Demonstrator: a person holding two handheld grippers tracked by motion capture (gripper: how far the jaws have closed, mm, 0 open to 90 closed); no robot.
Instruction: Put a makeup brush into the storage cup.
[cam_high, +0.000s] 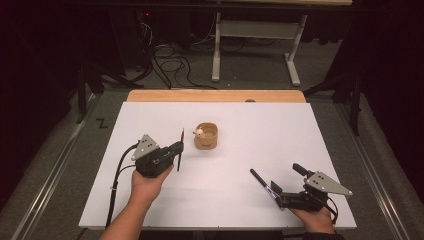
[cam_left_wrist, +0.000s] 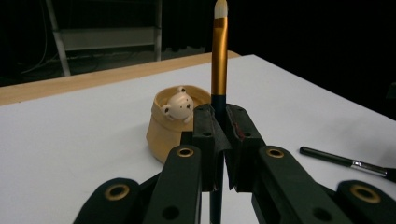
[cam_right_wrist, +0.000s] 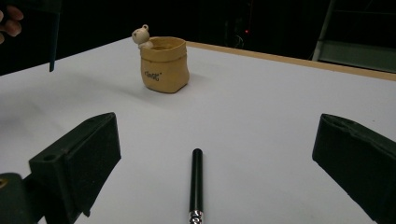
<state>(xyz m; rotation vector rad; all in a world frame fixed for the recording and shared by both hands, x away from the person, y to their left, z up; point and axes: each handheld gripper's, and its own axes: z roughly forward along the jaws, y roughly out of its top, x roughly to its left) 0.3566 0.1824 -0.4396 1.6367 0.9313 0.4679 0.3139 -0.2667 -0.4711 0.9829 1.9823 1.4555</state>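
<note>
Left gripper (cam_left_wrist: 219, 140), lower centre, clamps an upright brush (cam_left_wrist: 219, 60); the pot (cam_left_wrist: 170, 126) sits just behind it at centre. Right gripper (cam_right_wrist: 215, 158) gapes over a second brush (cam_right_wrist: 196, 179) lying flat. Risk: a tilted brush could tip the light pot. Dark writing on the pot is illegible.

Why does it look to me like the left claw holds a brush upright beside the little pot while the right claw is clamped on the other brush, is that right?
Not quite. The right claw is open: in the right gripper view its jaws stand wide apart, with the other brush lying on the table between them, untouched. The left claw does hold a brush upright beside the little pot.
</note>
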